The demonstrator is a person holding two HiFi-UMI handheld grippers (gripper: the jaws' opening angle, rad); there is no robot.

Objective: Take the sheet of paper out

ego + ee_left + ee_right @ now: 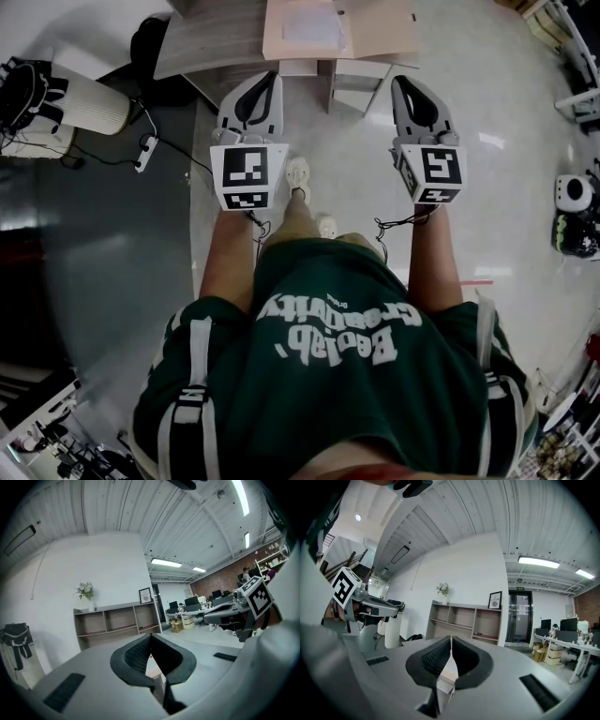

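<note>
At twelve o'clock from me, what looks like the sheet of paper (310, 23) lies flat in a pale box (384, 28) on the worktop (199, 45). I judge it light, floppy and easily creased, best pinched at a free edge. Both forearms reach forward, level; the left tool (265, 80) and right tool (405, 84) are pinched closed and empty.

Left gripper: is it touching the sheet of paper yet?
Apart. Head view shows the left gripper short of the sheet of paper, with the box rim between them.
</note>
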